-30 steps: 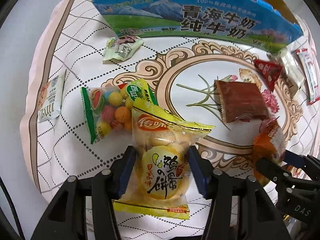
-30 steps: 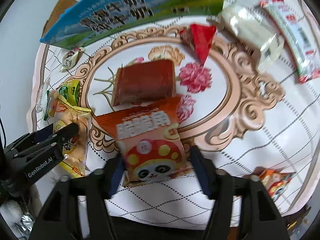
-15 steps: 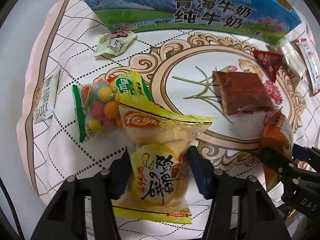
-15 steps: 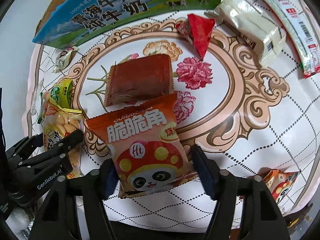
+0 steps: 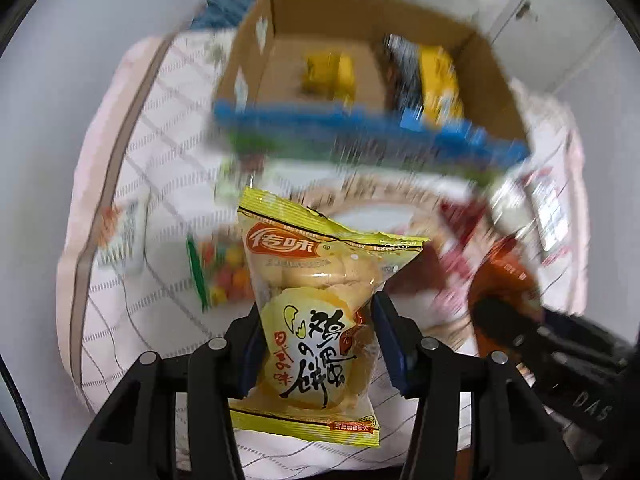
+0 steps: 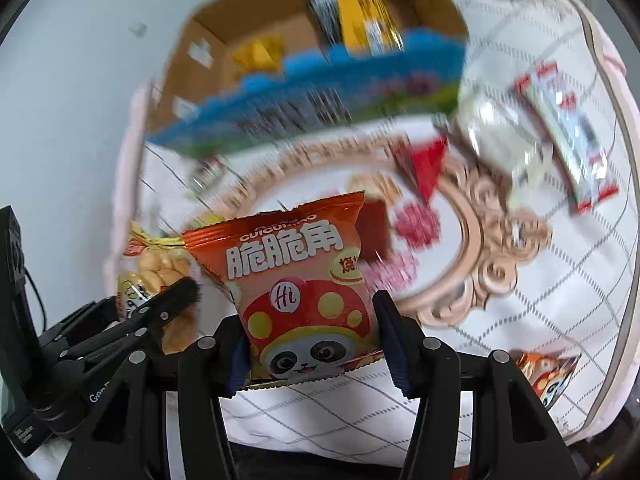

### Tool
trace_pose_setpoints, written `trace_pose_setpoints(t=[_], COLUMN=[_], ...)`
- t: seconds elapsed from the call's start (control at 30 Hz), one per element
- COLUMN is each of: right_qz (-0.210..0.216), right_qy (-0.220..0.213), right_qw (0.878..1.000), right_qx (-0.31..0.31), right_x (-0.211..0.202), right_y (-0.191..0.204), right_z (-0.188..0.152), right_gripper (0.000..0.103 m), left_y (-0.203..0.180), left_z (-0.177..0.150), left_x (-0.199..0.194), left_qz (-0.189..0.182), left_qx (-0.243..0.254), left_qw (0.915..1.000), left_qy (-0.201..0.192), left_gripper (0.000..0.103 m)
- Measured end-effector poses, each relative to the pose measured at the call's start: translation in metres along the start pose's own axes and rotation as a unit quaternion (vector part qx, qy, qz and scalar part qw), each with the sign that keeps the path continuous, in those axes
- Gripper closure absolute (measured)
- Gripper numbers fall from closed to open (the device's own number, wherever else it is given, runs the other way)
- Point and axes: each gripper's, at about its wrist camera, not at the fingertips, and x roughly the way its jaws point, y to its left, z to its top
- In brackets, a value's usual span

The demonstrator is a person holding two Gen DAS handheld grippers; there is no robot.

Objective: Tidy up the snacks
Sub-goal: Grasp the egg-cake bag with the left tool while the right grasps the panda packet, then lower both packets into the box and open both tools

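In the left wrist view, we see the left gripper point(image 5: 318, 344) clamped on the yellow egg-biscuit packet point(image 5: 316, 320), its blue pads pressed into both sides of the wrapper. A second ago the jaws stood wider around this packet as it lay on the cloth; now the packet hangs clear of the surface and the background is smeared with motion, so we judge the pick complete and the carry begun. The cardboard box point(image 5: 256, 40) now shows its open interior at the far side, with yellow packets point(image 5: 328, 72) already inside (a likely destination). The candy bag point(image 5: 224, 276) remains on the cloth at near left. In the right wrist view, the right gripper point(image 6: 310, 340) holds the orange panda snack bag point(image 6: 296, 280), its jaws closing on the bag's lower sides; this bag too has come off the cloth since a second ago. Both hands therefore carry one snack each, and what remains is transport to the box and release. The surface is a white quilted cloth point(image 6: 560, 280) with a dotted grid, a pink border and an ornate floral medallion; a red triangular packet point(image 6: 428, 164), a pale wrapped packet point(image 6: 504, 148) and a long red-and-white sachet point(image 6: 568, 136) lie at far right, another panda bag point(image 6: 548, 376) at near right. Beyond the cloth we see pale wall and, in the left view, white cabinet doors point(image 5: 560, 20).
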Motion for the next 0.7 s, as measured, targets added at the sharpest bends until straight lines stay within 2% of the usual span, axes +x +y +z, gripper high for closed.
trace_pose_setpoints(t=[0.13,0.23,0.4,0.53,0.7], right_qz=[0.025,0.029,0.009,-0.014,-0.034], right_qy=[-0.034,-0.049,-0.044,-0.023,0.006], right_qw=[0.999,0.998,0.999,0.999,0.998], right_qx=[0.006,0.013,0.025,0.04,0.051], right_x=[-0.032,-0.035,-0.012,0.024,0.071], right_y=[0.016,0.028,0.04,0.041,0.033], right_z=[0.044,0.084,0.145,0.184,0.199], right_gripper=[0.045,0.045,0.045,0.045,0.045], left_y=[0.007,0.012,0.025,0.041,0.048], left_z=[0.062,0.115,0.181,0.21,0.218], left_x=[-0.027,-0.027,0.009,0.052,0.093], left_qz=[-0.027,-0.028,-0.027,-0.047,-0.053], left_qx=[-0.012,-0.019,-0.035,-0.071,-0.087], left_qw=[0.9993,0.9991,0.9989,0.9938,0.9879], left_qy=[-0.022,-0.025,0.018,0.072,0.117], left_gripper=[0.056,0.056,0.056,0.056,0.056])
